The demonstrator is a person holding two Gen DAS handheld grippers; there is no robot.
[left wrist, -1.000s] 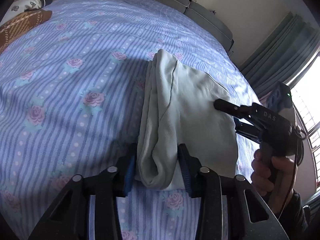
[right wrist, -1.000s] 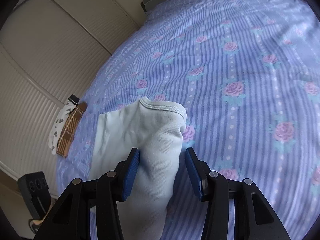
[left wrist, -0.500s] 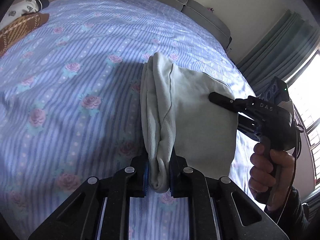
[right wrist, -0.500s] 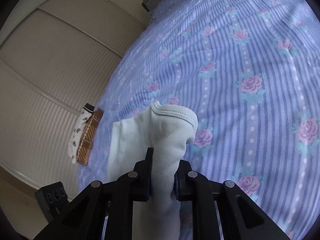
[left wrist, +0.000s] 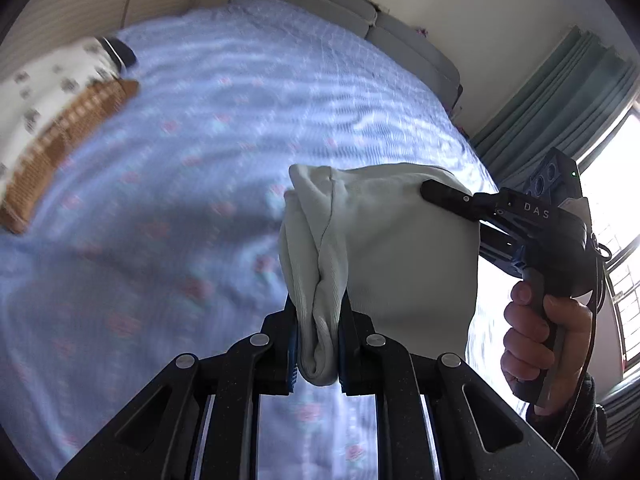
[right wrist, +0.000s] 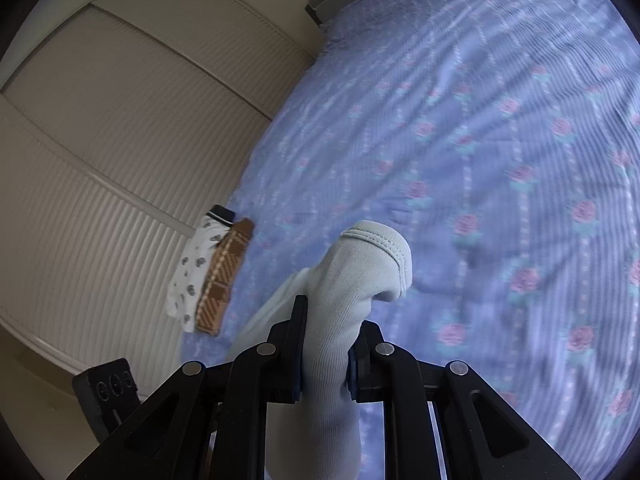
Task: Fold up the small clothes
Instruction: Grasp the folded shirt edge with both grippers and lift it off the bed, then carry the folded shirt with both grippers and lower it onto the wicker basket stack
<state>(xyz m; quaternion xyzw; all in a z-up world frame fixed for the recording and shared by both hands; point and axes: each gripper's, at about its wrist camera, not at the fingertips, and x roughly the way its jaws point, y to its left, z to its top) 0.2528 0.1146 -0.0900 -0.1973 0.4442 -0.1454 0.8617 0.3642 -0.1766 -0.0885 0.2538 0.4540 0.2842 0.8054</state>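
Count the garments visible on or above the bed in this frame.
3: a pale green garment held up by both grippers, and a white printed piece beside a brown patterned piece at the bed's edge. Others could be hidden.

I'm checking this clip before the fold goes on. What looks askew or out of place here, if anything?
Only the pale garment: it's bunched and twisted where the left gripper clamps it, not flat. The right gripper clamps another part. Otherwise nothing stands out.

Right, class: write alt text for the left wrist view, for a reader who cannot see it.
The left gripper pinches a bunched edge of a pale green garment, while the right gripper, held in a hand, grips its far edge. Behind lies a floral-striped blue bedspread with folded clothes at left.
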